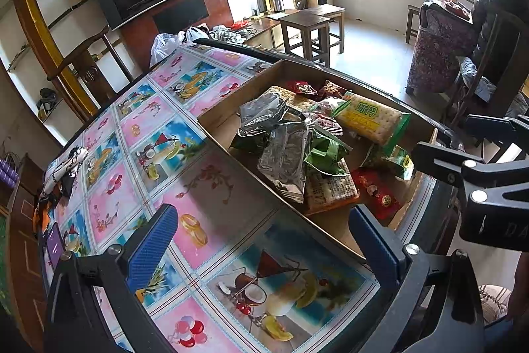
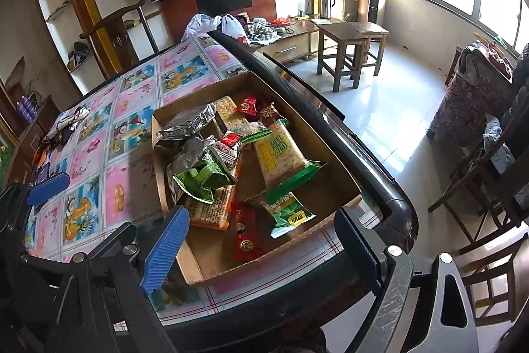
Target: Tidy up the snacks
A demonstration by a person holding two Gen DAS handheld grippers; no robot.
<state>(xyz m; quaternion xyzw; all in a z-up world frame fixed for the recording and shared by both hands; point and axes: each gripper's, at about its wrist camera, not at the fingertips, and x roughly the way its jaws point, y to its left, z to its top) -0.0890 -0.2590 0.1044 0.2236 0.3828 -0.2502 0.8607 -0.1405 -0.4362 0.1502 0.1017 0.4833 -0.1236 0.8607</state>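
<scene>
A shallow cardboard box (image 1: 231,113) (image 2: 334,157) sits on the table near its right edge and holds several snacks: silver foil packs (image 1: 284,154) (image 2: 188,121), a yellow cracker pack (image 1: 370,118) (image 2: 281,154), green packets (image 1: 322,151) (image 2: 205,177), red candies (image 1: 377,191) (image 2: 243,240). My left gripper (image 1: 261,237) is open and empty above the tablecloth, just left of the box's near corner. My right gripper (image 2: 261,237) is open and empty, above the box's near end; it also shows in the left wrist view (image 1: 439,154).
The table carries a pink and blue fruit-print cloth (image 1: 139,154) (image 2: 99,154) with a dark raised rim (image 2: 330,121). A patterned scarf (image 1: 62,167) (image 2: 66,121) and a phone (image 1: 54,242) lie at its left. Wooden stools (image 2: 347,52), chairs and a TV stand beyond.
</scene>
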